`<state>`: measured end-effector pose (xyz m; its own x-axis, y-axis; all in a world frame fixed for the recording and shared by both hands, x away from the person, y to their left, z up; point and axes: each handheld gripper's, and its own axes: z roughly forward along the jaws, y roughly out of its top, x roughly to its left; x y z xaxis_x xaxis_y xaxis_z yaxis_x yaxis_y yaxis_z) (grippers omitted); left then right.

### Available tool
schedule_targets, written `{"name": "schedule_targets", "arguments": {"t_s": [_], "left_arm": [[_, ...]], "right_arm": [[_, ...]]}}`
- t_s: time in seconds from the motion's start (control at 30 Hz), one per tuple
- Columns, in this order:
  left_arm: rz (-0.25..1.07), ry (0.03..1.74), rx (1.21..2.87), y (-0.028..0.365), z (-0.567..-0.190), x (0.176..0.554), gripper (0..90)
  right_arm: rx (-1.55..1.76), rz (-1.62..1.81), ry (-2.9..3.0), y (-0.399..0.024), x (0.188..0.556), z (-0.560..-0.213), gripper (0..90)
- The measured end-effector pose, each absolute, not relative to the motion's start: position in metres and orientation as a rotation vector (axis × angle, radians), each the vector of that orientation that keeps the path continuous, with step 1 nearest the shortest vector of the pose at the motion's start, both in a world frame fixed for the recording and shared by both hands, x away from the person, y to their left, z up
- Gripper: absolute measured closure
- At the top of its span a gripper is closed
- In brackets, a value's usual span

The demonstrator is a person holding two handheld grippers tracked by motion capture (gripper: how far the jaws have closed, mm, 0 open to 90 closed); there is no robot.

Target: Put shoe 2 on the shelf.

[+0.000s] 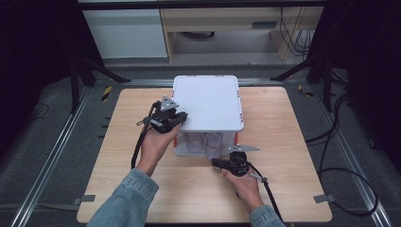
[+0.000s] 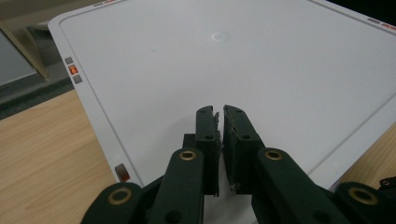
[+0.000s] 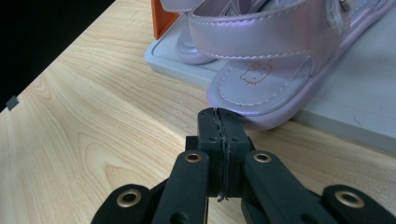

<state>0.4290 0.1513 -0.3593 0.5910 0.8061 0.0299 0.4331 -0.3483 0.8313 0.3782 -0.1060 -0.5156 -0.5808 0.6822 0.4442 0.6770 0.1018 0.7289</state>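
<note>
Two grippers work the bench: left gripper, fingers nearly clenched, empty, over the white lid's 8 o'clock corner; right gripper, fingers clenched empty, at the lilac sandal's toe.

Perhaps cat-face print on sandal; unreadable

We're looking at a lab-style recording bay: a bare wooden table sits alone on grey floor matting, ringed by black stand legs and dark curtains. Metal rails flank it, cables snake along the floor, plain office furniture stands behind.
</note>
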Motion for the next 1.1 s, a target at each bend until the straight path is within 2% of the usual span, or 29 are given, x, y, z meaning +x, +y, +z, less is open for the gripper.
{"name": "schedule_targets", "arguments": {"t_s": [0.5, 1.1], "left_arm": [[0.564, 0.985, 1.987, 0.151, -0.359, 0.429, 85.1], [0.567, 0.984, 1.985, 0.151, -0.359, 0.429, 84.7]], "right_arm": [[1.519, 1.544, 2.271, -0.101, 0.398, -0.519, 90.0], [1.58, 1.556, 2.23, -0.104, 0.406, -0.519, 88.6]]}}
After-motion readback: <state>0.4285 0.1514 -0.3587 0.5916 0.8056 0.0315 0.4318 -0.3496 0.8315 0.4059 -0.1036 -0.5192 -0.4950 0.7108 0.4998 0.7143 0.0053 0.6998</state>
